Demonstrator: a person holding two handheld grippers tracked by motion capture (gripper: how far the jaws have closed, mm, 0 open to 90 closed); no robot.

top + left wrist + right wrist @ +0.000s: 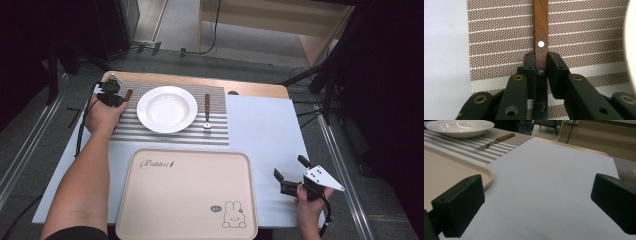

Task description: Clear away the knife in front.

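A knife with a brown wooden handle (541,30) lies on the striped placemat (499,37), left of the white plate (167,109). My left gripper (541,62) is shut on that handle just above the blade, its pads pressing both sides. From above, the left gripper (116,98) sits at the placemat's far left corner with the handle's end (128,94) sticking out beside it. A fork (207,114) with a wooden handle lies right of the plate. Over the white sheet at the near right, my right gripper (290,172) is open and holds nothing; its jaws stand wide apart in the right gripper view (536,202).
A beige tray (185,195) printed with a rabbit lies at the near middle, and its corner (484,173) is close to my right gripper. The white sheet (265,135) covers the table's right side. Cables and a wooden frame stand beyond the far edge.
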